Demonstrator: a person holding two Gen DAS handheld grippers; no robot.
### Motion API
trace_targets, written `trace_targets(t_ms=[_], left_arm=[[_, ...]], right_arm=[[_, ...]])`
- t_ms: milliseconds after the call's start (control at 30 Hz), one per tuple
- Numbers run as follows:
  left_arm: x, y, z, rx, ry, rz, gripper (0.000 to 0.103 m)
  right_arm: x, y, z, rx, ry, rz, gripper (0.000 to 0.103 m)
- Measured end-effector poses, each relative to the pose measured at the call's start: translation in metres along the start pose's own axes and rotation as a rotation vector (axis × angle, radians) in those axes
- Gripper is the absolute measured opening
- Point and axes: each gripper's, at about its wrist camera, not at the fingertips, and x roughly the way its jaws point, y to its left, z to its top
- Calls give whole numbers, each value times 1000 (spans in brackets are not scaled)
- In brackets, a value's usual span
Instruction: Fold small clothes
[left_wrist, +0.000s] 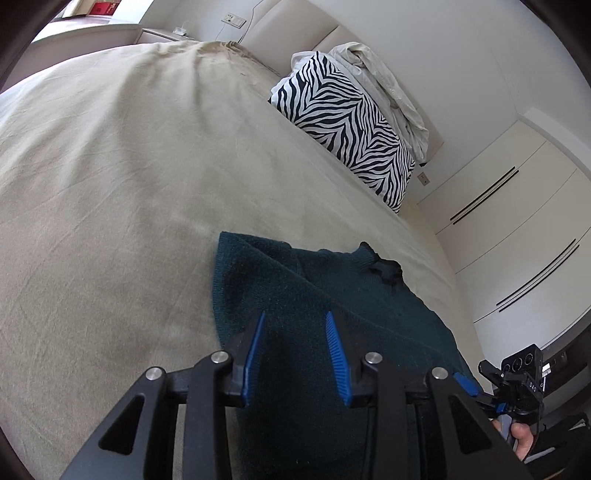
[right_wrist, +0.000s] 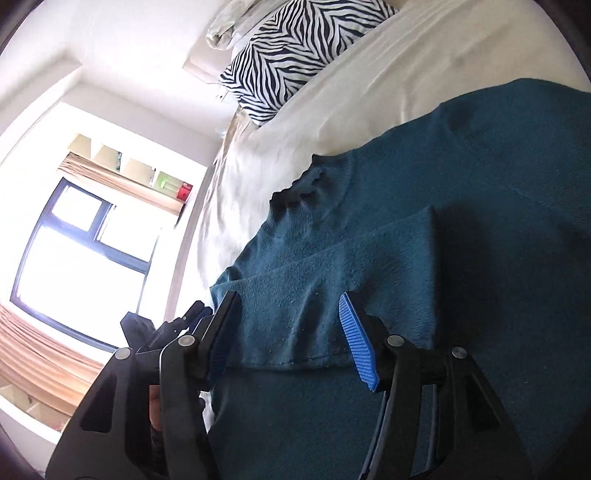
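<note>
On the bed (left_wrist: 110, 166), a dark teal sweater (right_wrist: 369, 240) is laid flat, its collar end directed toward the zebra-print pillow (left_wrist: 347, 122), with a sleeve folded across it. Both the left gripper (left_wrist: 295, 354) and right gripper (right_wrist: 291, 332) are held apart above the sweater, gripping nothing.

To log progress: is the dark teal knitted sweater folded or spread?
Partly folded: the dark teal knitted sweater has one sleeve laid across its body.

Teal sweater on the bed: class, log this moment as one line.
item: teal sweater on bed, sleeve folded across | left gripper: open over it | right gripper: open over sleeve
</note>
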Motion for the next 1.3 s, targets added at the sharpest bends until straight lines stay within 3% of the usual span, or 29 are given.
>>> trace_targets(t_ms=[100,233,433,500,600,700,800,900,1033,1167,1233,1300], left_arm=[[3,-2,-19,48,44,32,38],[-20,-3,-40,58,41,20,39],[-43,-17,-69,106,70,33,45],[-56,-24,-79,118,59,38,49],[-72,-40,-92,145,44,33,57],[-81,-51,-105,139,38,12,60],[-80,-59,-119,97,54,-31,62],[-72,-68,-131,78,89,-45,63],[-61,-77,-141,65,129,-54,64],[-54,-83,-144,53,148,-63,66],[-50,-82,-141,29,156,-74,66],[-47,-79,-141,1,161,-77,66]], right_arm=[[22,-25,-13,94,60,-26,53],[7,-38,-26,139,20,43,53],[-29,-54,-48,149,7,9,53],[-57,-64,-57,172,-54,-1,53],[-120,-97,-66,261,-230,-32,53],[-187,-139,-70,395,-423,-83,53],[-243,-190,-79,607,-575,-161,53],[-282,-224,-85,681,-709,-127,53],[-305,-252,-74,718,-786,-111,53],[-309,-274,-48,722,-809,-134,49],[-308,-275,-31,711,-789,-219,29],[-313,-272,-15,670,-759,-295,21]])
